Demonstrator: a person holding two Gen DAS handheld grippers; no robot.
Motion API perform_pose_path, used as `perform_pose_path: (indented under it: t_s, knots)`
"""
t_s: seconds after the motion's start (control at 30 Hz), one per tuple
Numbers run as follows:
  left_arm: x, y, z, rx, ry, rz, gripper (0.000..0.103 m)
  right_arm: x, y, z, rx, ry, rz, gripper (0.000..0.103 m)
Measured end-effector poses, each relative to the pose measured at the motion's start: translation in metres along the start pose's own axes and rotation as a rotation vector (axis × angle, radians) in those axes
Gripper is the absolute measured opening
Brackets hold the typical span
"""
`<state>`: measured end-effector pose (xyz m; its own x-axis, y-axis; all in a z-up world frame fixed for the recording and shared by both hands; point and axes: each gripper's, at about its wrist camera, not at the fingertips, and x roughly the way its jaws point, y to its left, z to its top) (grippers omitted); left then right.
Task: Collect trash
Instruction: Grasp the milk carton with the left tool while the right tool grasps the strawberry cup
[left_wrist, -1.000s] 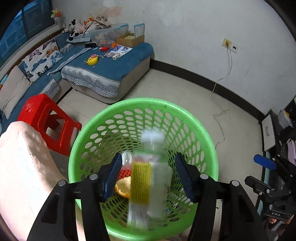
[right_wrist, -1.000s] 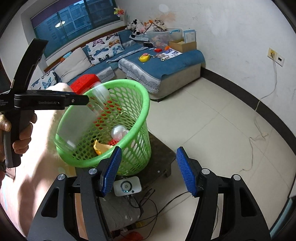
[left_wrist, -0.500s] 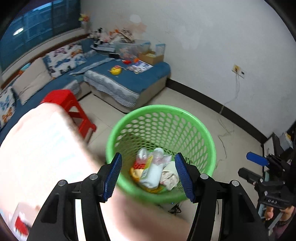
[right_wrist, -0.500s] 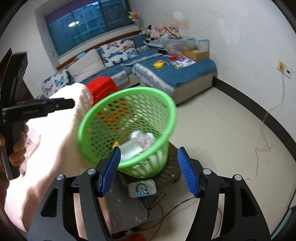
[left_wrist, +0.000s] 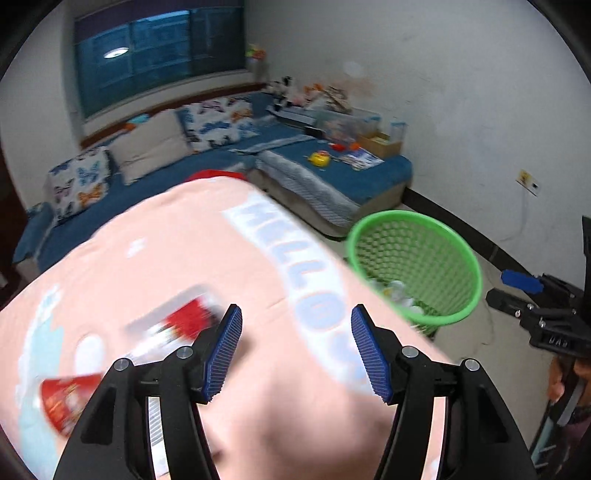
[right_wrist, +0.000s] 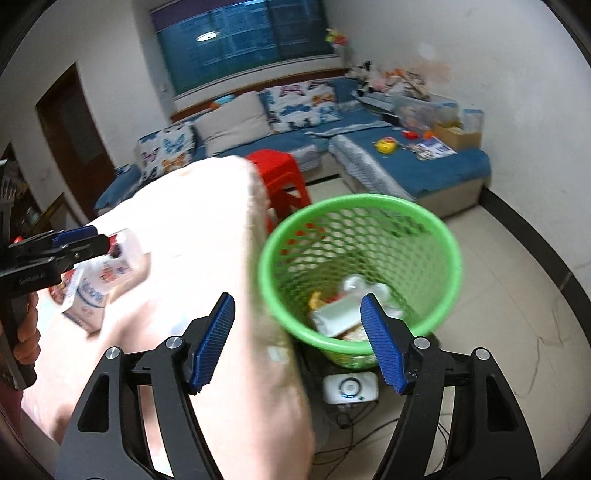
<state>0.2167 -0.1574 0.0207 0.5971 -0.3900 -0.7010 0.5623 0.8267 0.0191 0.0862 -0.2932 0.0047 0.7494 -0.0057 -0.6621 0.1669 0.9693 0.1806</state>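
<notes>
A green mesh basket (left_wrist: 448, 236) (right_wrist: 424, 221) stands right of a table covered with a pink cloth (left_wrist: 192, 266) (right_wrist: 207, 229). A clear bottle and other trash (right_wrist: 343, 310) lie inside it. My left gripper (left_wrist: 295, 350) is open and empty above the cloth; it also shows at the left edge of the right wrist view (right_wrist: 74, 243). A red-labelled bottle (left_wrist: 177, 325) and a red packet (left_wrist: 62, 402) lie blurred on the cloth. A white carton (right_wrist: 88, 295) lies there too. My right gripper (right_wrist: 297, 341) is open and empty, between cloth edge and basket.
A red plastic stool (right_wrist: 280, 177) stands behind the table. A blue sofa (left_wrist: 325, 170) with cushions and clutter runs along the far wall. A small white device (right_wrist: 351, 387) and cables lie on the floor under the basket.
The clear bottle dropped from my left gripper into the basket. My left gripper then swung left and back over the pink cloth. My right gripper shifted slightly, with the basket now between its fingers.
</notes>
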Motion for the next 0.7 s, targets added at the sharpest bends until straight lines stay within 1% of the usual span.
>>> perform_pose_path:
  t_s: [0.07, 0.23, 0.37, 0.43, 0.5, 0.57, 0.63, 0.7]
  knots:
    - [-0.013, 0.018, -0.009, -0.031, -0.004, 0.02, 0.061, 0.004, 0.013, 0.002, -0.021, 0.007, 0.018, 0.072]
    - [-0.047, 0.073, -0.036, -0.139, -0.017, 0.104, 0.061, 0.014, 0.049, 0.009, -0.081, 0.027, 0.069, 0.073]
    - [-0.057, 0.103, -0.051, -0.234, 0.017, 0.123, 0.061, 0.021, 0.076, 0.014, -0.12, 0.028, 0.098, 0.073]
    - [-0.055, 0.111, -0.056, -0.272, 0.037, 0.127, 0.061, 0.025, 0.089, 0.016, -0.131, 0.028, 0.119, 0.073]
    - [-0.051, 0.114, -0.059, -0.309, 0.059, 0.108, 0.058, 0.027, 0.096, 0.018, -0.143, 0.028, 0.13, 0.073]
    - [-0.046, 0.113, -0.065, -0.328, 0.076, 0.093, 0.057, 0.029, 0.103, 0.018, -0.154, 0.028, 0.142, 0.073]
    - [-0.039, 0.108, -0.067, -0.335, 0.091, 0.096, 0.057, 0.03, 0.107, 0.018, -0.165, 0.031, 0.145, 0.073]
    - [-0.027, 0.11, -0.069, -0.366, 0.125, 0.098, 0.057, 0.031, 0.108, 0.017, -0.171, 0.034, 0.146, 0.073]
